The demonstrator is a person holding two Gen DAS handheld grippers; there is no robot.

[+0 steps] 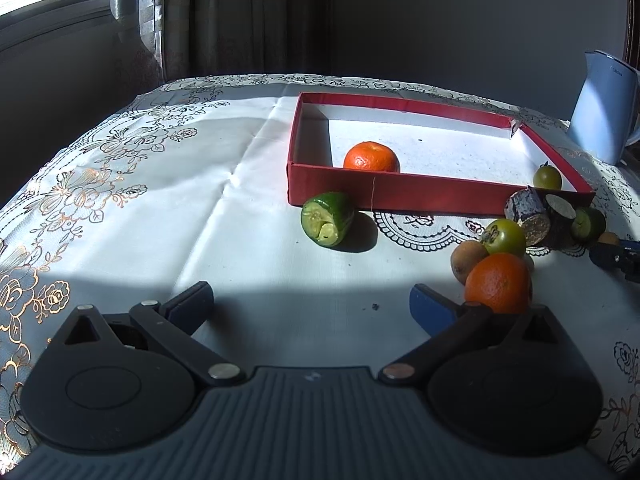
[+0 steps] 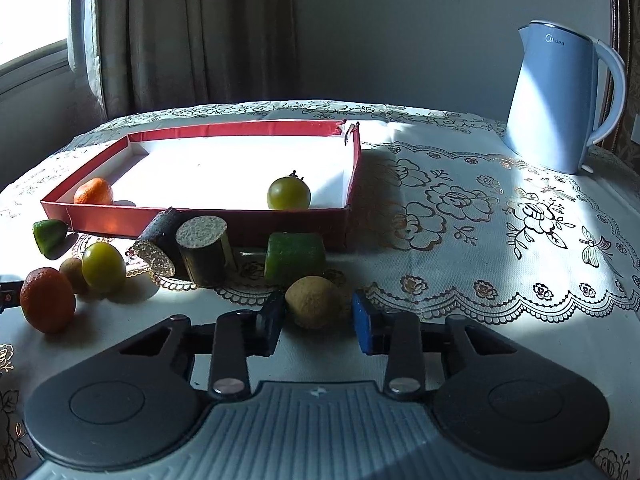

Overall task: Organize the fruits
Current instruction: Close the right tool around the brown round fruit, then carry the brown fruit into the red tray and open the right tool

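Your desk [image 2: 460,216] wears a white, gold-flowered lace cloth, and on it the shallow red cardboard tray [image 2: 200,222] is your landmark: it already holds one glossy tangerine [image 2: 94,192] in its near-left corner and a smooth green tomato [image 2: 289,193] near its front-right wall. A pale blue plastic kettle [image 2: 560,100] stands well to the right of the tray. The rest of the fruit lies just in front of the tray — two rough-barked cane stubs [image 2: 200,252], a blocky green cut piece [image 2: 295,258], another tangerine [image 2: 48,300], a second green tomato [image 2: 103,266]. You look to be at the pick-up step: your right claw [image 2: 318,320] has its blue pads closed around the dull, tan, egg-shaped fruit [image 2: 314,302] in front of the tray's right half. Next, lift it clear of the green block and carry it over the front wall. Your left claw [image 1: 312,304] hangs wide apart, holding nothing, before the tray's left corner.
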